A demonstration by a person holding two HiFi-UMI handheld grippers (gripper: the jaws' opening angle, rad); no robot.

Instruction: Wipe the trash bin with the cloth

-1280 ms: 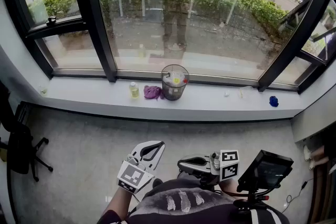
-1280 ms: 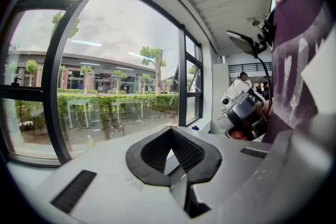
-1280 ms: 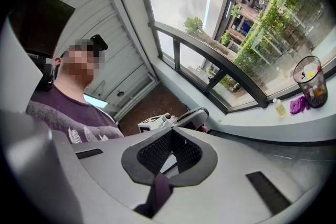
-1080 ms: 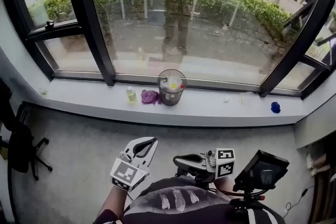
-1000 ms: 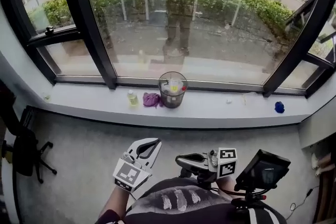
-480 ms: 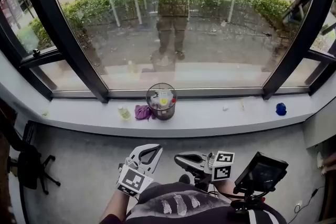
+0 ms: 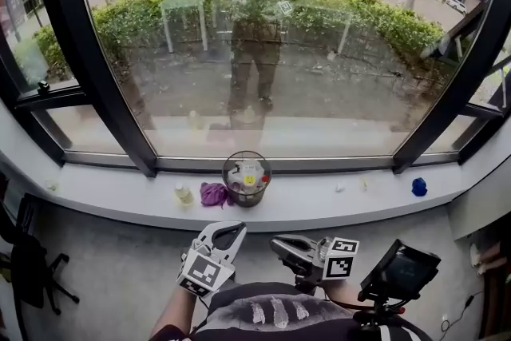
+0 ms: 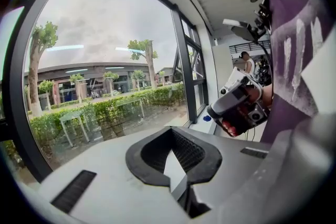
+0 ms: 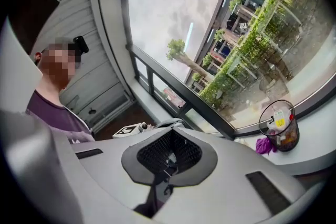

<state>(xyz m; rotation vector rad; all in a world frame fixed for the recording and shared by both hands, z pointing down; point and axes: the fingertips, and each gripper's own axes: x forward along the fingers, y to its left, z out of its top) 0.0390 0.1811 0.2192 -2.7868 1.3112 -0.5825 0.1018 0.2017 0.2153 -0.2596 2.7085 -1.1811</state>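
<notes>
approach stage. no wiping begun, and the cloth isn't picked up yet.

- both tools sit low in the head view, close to your body and well apart from the sill. the left gripper (image 7: 231, 229) points up toward the window, the right gripper (image 7: 278, 243) lies crosswise, pointing to your left.
- tongs: both pairs are pressed together with nothing between them. each gripper view shows only the empty loop behind the closed tips.
- the trash bin (image 7: 246, 178) stands upright on the white window sill (image 7: 343, 208), close against the lower window frame, roughly ahead of you.
- the bin is round with dark see-through walls. there is loose trash inside, with white and yellow pieces showing. its rim is open, no lid.
- the cloth (image 7: 212, 193) is a purple crumpled heap on the sill at the bin's left, just beside it. whether they touch i can't tell.
- a small bottle (image 7: 184, 194) stands left of the cloth. a blue object (image 7: 419, 187) sits far right on the sill.

next, as i judge it: close the gap to the sill, spread one pair of tongs, come down on a raised fold of the cloth and pinch. the bin looks light, so you'll likely need the other gripper to steady it.
</notes>
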